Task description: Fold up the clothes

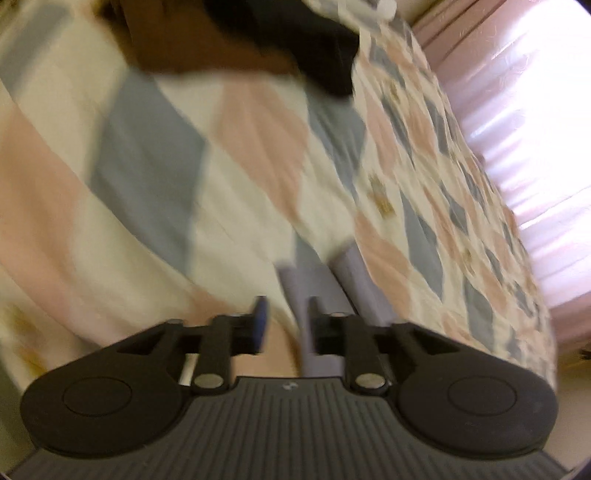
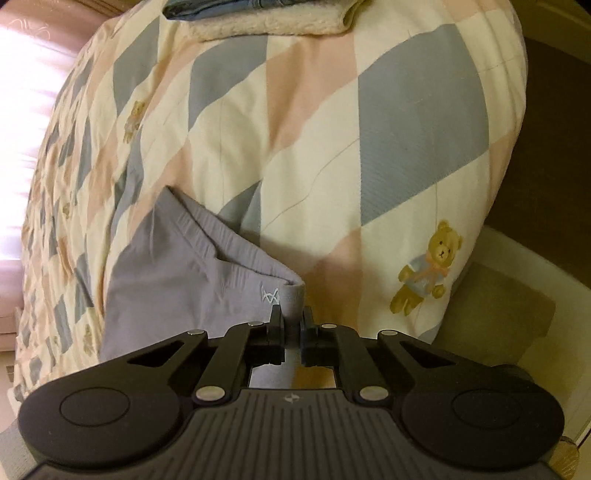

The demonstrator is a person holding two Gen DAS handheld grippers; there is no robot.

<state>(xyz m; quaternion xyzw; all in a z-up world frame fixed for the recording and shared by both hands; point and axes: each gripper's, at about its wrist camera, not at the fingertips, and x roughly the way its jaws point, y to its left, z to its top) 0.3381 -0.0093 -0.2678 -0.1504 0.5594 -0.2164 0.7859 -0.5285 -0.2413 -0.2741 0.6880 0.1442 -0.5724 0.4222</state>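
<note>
A lavender-grey garment (image 2: 177,273) lies on the checked bedspread (image 2: 332,129), its elastic waistband folded over. My right gripper (image 2: 291,317) is shut on the waistband corner beside a small white logo. The left wrist view is motion-blurred. There my left gripper (image 1: 286,321) stands open over the bedspread (image 1: 147,166). A strip of the same lavender garment (image 1: 347,273) runs down against the inner side of its right finger, and bare bedspread shows in the rest of the gap.
A brown garment (image 1: 192,44) and a black one (image 1: 314,44) lie at the far end of the bed. A cream fleece (image 2: 266,22) with a blue-grey item (image 2: 229,5) on top sits folded ahead. Pink curtains (image 1: 517,110) glow beside the bed. The bed's edge drops to the floor (image 2: 517,295).
</note>
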